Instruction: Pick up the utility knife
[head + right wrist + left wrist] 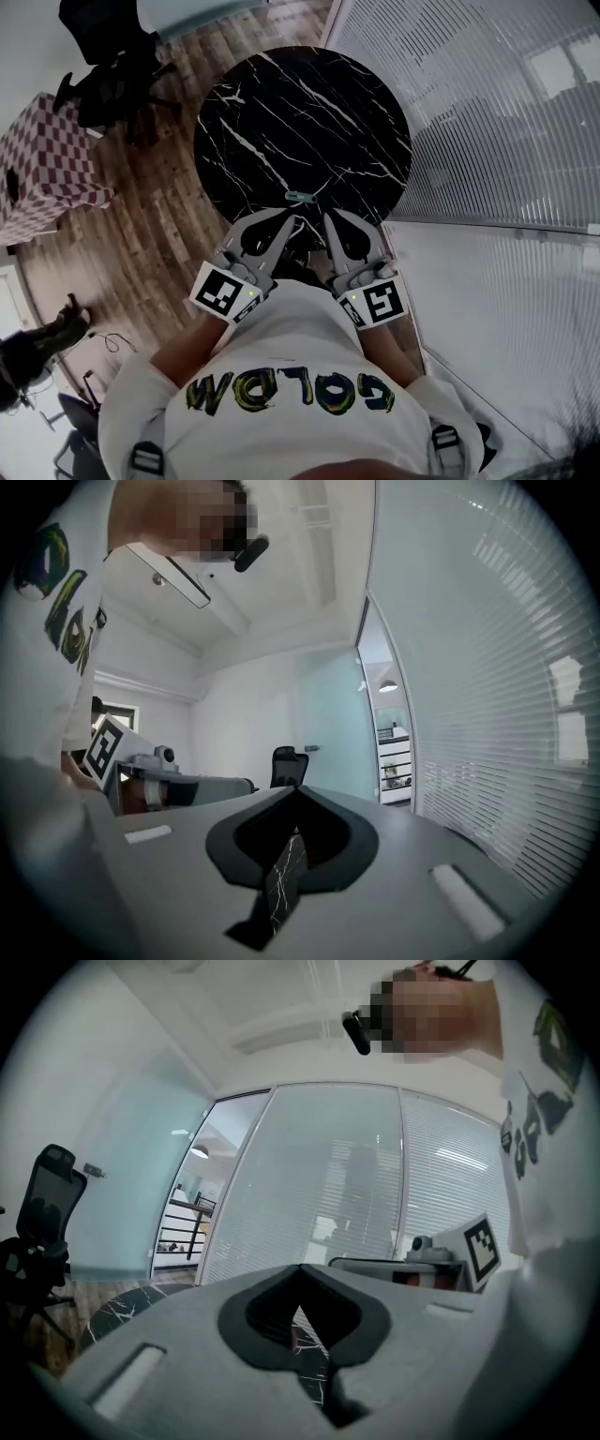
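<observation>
The utility knife (300, 197) is a small grey-green bar lying on the round black marble table (309, 112), close to its near edge. My left gripper (294, 223) and right gripper (327, 218) hover side by side just short of the knife, their tips angled towards each other. Both are shut with nothing between the jaws. In the left gripper view the shut tips (300, 1268) point level over the table, and the right gripper's marker cube (481, 1242) shows beside them. The right gripper view shows its shut tips (298, 788) the same way. Neither gripper view shows the knife.
A table with a chequered cloth (42, 164) stands at the left, with a black office chair (108, 66) behind it. A glass wall with blinds (487, 103) runs along the right. Wooden floor (159, 234) surrounds the marble table.
</observation>
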Motion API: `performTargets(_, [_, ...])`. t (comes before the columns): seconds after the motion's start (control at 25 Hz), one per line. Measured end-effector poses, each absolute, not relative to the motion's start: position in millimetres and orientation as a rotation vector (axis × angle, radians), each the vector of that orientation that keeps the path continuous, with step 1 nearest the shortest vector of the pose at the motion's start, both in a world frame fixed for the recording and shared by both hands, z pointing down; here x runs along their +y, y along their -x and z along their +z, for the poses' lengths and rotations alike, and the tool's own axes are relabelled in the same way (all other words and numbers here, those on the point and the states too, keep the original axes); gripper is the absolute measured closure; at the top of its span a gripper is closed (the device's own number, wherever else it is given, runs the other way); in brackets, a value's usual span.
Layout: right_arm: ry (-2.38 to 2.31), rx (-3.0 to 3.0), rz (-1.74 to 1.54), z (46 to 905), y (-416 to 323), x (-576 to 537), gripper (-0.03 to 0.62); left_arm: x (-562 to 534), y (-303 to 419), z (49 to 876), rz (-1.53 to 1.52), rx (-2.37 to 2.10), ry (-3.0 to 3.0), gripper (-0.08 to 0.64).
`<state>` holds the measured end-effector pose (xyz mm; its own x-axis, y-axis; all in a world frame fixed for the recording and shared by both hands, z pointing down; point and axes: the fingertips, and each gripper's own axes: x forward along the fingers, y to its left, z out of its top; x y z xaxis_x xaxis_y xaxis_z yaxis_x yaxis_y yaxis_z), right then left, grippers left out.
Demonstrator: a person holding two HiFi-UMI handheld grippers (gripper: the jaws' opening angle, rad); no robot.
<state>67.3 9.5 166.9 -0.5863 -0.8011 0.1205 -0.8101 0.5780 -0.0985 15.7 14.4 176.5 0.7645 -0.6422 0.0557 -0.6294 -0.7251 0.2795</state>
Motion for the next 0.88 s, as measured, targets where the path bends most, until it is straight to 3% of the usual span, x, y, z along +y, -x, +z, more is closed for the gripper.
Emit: performTargets(0.88, [-0.983, -2.476, 0.156, 308, -56, -32, 0.588, -25, -21, 306, 0.104, -0.939, -2.612, 0.557])
